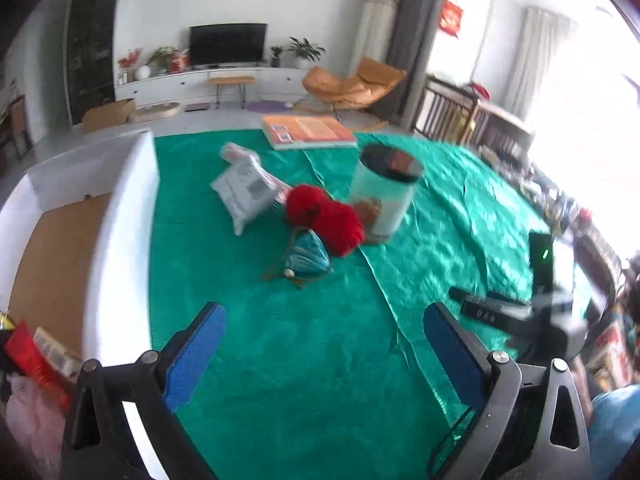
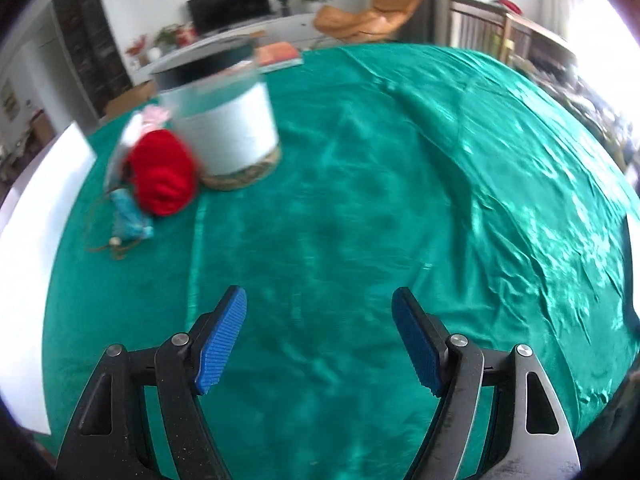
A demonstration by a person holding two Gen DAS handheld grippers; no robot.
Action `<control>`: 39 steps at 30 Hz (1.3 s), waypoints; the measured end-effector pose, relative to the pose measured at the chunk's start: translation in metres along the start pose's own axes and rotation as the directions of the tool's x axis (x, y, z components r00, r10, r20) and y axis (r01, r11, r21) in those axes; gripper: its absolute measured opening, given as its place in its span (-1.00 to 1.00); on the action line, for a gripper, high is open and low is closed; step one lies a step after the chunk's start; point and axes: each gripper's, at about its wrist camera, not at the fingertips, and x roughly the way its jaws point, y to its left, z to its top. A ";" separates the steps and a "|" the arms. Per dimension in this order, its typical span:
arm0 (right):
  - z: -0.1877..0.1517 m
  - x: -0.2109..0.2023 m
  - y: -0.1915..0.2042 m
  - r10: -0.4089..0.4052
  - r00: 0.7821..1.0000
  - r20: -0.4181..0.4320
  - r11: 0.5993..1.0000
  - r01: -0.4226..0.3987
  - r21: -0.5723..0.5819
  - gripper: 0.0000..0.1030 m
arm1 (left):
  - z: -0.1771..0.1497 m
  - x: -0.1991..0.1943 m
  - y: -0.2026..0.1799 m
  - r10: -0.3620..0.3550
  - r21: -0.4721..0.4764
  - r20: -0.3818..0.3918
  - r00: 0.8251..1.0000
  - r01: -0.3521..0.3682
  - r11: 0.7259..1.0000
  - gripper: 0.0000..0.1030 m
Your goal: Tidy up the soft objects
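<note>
A red soft bundle [image 1: 326, 216] lies mid-table on the green cloth, touching a white round bin [image 1: 384, 192] with a dark rim. A small teal pouch [image 1: 308, 258] with a brown cord sits just in front of the bundle. Behind them lie grey-white plastic packets [image 1: 244, 188]. My left gripper [image 1: 324, 320] hangs open over bare cloth, well short of the pouch. In the right wrist view the red bundle [image 2: 162, 172], the pouch [image 2: 128, 216] and the bin [image 2: 224, 120] sit far left; my right gripper [image 2: 320, 300] is open, nothing between its blue pads.
A white box wall [image 1: 124, 224] with a cardboard floor stands along the table's left side. An orange book [image 1: 308, 132] lies at the far edge. The other gripper's black body [image 1: 520, 312] shows at the right. Green cloth [image 2: 440, 200] spreads right of the bin.
</note>
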 end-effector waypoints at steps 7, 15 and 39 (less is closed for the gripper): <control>0.003 0.012 -0.022 -0.073 0.996 0.042 0.997 0.071 0.039 0.52 | -0.024 0.090 -0.002 0.076 0.034 -0.113 0.991 -0.073 0.997 0.91; 0.010 0.031 -0.007 -0.106 0.992 0.063 0.993 0.109 -0.036 0.52 | -0.026 0.135 0.016 0.180 0.020 -0.143 0.973 -0.179 0.984 0.91; 0.006 0.031 -0.010 -0.115 0.992 0.057 0.993 0.116 -0.026 0.65 | -0.026 0.136 0.014 0.162 0.024 -0.143 0.976 -0.160 0.987 1.00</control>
